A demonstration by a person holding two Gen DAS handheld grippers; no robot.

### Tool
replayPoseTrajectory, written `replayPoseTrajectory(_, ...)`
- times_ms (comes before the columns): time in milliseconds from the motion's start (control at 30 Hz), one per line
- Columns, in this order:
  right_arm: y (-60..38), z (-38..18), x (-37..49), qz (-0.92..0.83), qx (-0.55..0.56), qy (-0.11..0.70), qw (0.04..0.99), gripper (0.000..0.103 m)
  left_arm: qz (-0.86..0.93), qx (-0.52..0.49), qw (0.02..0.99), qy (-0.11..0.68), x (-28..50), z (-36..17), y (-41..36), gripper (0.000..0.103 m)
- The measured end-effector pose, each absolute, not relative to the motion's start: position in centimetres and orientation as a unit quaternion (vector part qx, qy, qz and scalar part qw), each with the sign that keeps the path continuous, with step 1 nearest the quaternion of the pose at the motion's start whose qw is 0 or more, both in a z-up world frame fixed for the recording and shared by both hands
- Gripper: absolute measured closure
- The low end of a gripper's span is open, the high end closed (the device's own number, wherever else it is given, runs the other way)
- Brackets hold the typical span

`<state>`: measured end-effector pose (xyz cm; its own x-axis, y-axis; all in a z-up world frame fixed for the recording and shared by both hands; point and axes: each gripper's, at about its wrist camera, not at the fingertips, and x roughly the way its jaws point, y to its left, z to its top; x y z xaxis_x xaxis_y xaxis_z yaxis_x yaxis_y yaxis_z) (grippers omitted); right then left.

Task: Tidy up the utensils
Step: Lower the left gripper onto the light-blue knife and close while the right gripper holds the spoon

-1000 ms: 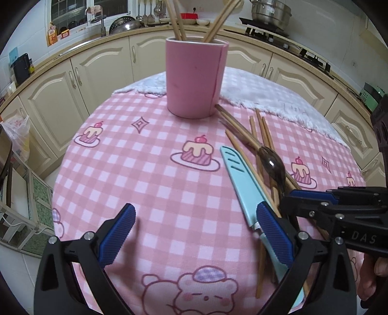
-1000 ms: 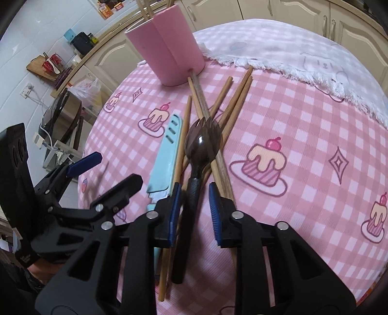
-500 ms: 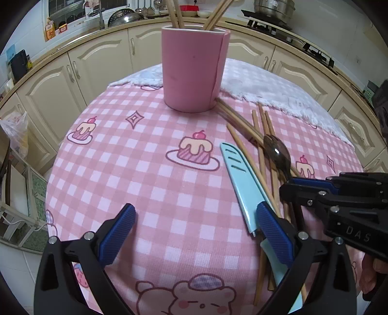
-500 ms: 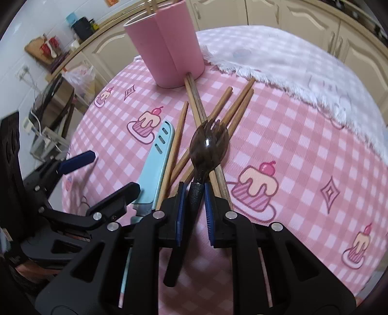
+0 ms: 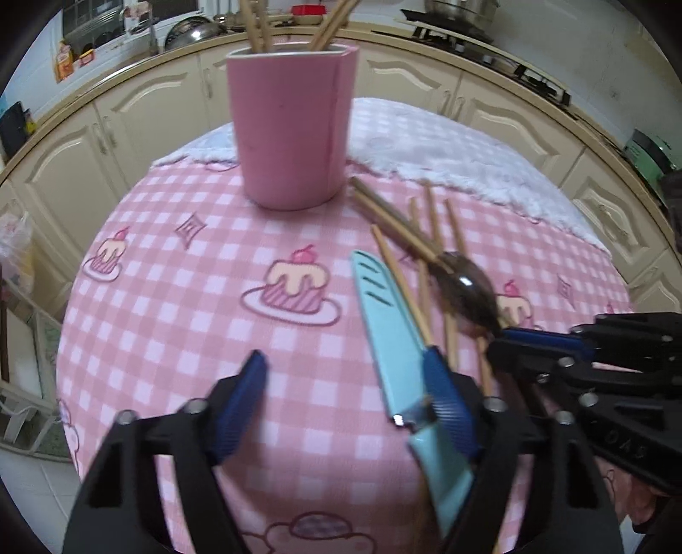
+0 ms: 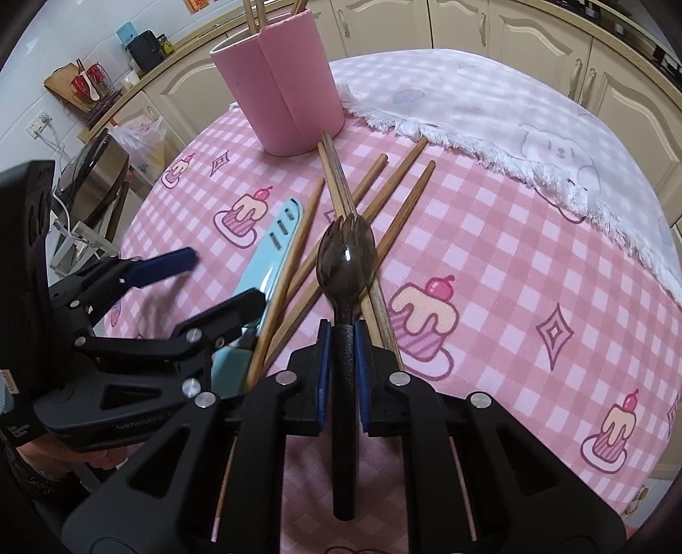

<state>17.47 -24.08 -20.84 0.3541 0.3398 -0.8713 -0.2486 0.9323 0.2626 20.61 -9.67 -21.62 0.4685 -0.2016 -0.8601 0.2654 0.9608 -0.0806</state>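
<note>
A pink utensil holder (image 5: 293,128) (image 6: 279,83) with chopsticks in it stands at the far side of the pink checked tablecloth (image 5: 179,307). Several wooden chopsticks (image 6: 383,187) lie crossed in front of it. A light blue sheathed knife (image 5: 390,336) (image 6: 266,260) lies beside them. My right gripper (image 6: 342,349) is shut on the black handle of a dark spork (image 6: 346,260) (image 5: 469,292), which rests over the chopsticks. My left gripper (image 5: 345,379) is open, with its right finger (image 5: 447,400) against the knife near its handle.
A white fringed cloth (image 6: 490,115) covers the far part of the table. Cream kitchen cabinets (image 5: 106,140) and a counter with a stove (image 5: 481,25) curve behind. The table edge drops off at left and near me.
My right gripper closed on the spork handle. My left gripper moved forward and its fingers narrowed around the knife.
</note>
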Motion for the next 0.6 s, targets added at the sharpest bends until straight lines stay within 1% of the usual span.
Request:
replayPoseTrajectory(33, -24.0, -20.8, 17.5, 0.180, 0.043, 0.539, 0.822, 0.092, -0.139, 0.034, 0.856, 0.496, 20.7, -21.6, -9.8, 0.042)
replayPoseTrajectory(100, -24.0, -20.9, 17.5, 0.181, 0.046, 0.539, 0.821, 0.092, -0.152, 0.028, 0.854, 0.496, 21.1, -21.5, -10.0, 0.048)
replayPoseTrajectory(133, -23.9, -20.9, 17.7, 0.182, 0.046, 0.539, 0.821, 0.092, -0.156, 0.028, 0.854, 0.496, 21.3, -21.6, -10.0, 0.049)
replayPoseTrajectory(333, -24.1, -20.9, 17.6, 0.183, 0.050, 0.539, 0.820, 0.092, -0.154, 0.038, 0.857, 0.490, 22.4, -21.6, -8.9, 0.050)
replayPoseTrajectory(467, -24.0, -20.9, 17.7, 0.185, 0.050, 0.539, 0.820, 0.092, -0.152, 0.014, 0.850, 0.505, 23.4, -21.5, -8.1, 0.050)
replayPoseTrajectory(600, -23.8, -21.0, 17.9, 0.186, 0.051, 0.540, 0.819, 0.092, -0.153, 0.004, 0.853, 0.499, 23.1, -21.2, -8.5, 0.050)
